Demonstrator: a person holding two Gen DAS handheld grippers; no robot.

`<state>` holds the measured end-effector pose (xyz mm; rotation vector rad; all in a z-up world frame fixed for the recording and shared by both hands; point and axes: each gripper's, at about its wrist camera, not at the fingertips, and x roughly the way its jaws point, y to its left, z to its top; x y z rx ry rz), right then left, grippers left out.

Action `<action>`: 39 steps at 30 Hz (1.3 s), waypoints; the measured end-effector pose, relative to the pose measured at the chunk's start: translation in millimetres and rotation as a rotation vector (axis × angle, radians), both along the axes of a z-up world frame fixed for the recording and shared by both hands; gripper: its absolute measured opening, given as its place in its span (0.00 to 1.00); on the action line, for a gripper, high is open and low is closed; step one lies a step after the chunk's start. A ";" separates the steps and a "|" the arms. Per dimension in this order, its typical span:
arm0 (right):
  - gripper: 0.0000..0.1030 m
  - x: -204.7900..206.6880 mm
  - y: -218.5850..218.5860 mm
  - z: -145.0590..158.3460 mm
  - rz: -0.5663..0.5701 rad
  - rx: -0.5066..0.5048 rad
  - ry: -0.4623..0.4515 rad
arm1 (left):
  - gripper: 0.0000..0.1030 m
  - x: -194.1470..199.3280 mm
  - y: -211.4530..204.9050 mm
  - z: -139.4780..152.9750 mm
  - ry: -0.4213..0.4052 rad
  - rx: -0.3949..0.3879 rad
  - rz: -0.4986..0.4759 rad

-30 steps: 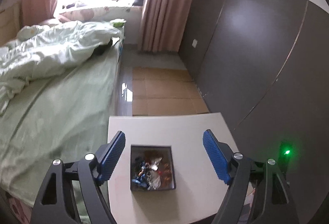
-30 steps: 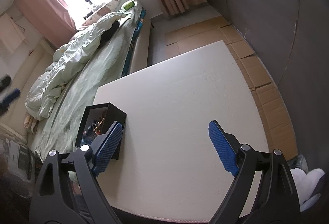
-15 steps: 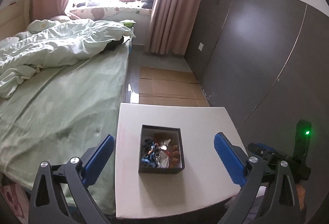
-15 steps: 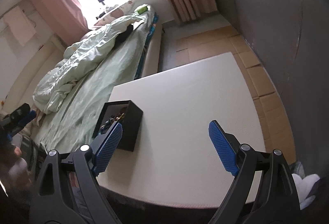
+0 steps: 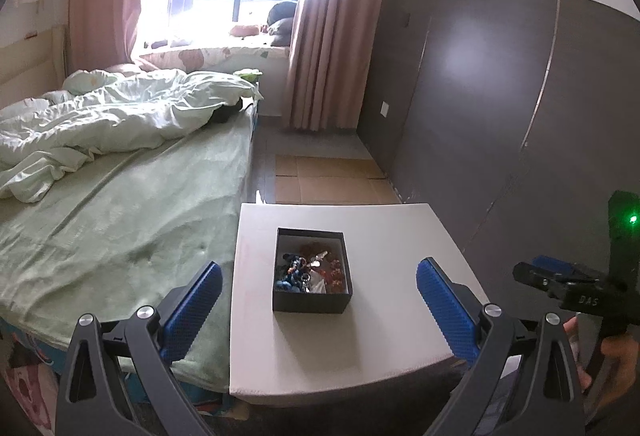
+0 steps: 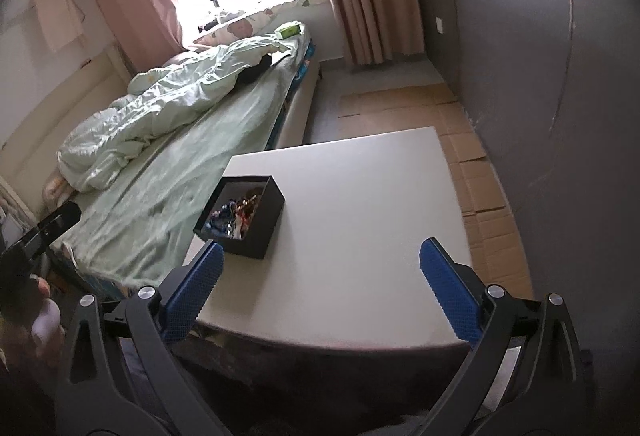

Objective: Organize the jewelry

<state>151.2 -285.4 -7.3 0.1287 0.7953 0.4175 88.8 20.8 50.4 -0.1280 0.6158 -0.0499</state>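
A small black open box holding a tangle of jewelry in blue, red and silver stands on a white table. It also shows in the right wrist view, near the table's left edge. My left gripper is open and empty, held back above the table's near edge with the box between its blue pads. My right gripper is open and empty, to the right of the box, above the table's front edge.
A bed with a green sheet and a crumpled duvet lies left of the table. A dark panelled wall runs along the right. Cardboard sheets cover the floor beyond the table. The other gripper's handle shows at the right.
Both grippers have pulled back and risen away from the table. The box now looks smaller and farther off in both views. Both stay open.
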 end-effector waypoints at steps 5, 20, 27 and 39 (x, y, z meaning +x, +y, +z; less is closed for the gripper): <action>0.95 -28.0 -7.6 2.5 -0.003 -0.027 -0.024 | 0.92 -21.9 -12.0 -5.5 -0.023 0.044 -0.022; 0.95 -86.9 -11.8 4.0 -0.005 -0.091 -0.110 | 0.92 -68.2 -26.4 -22.1 -0.072 0.043 -0.049; 0.95 -93.7 -13.7 3.8 -0.027 -0.098 -0.132 | 0.92 -74.3 -21.6 -22.2 -0.086 0.032 0.001; 0.95 -96.6 -17.3 2.8 -0.044 -0.098 -0.140 | 0.92 -74.8 -21.4 -23.6 -0.085 0.032 -0.014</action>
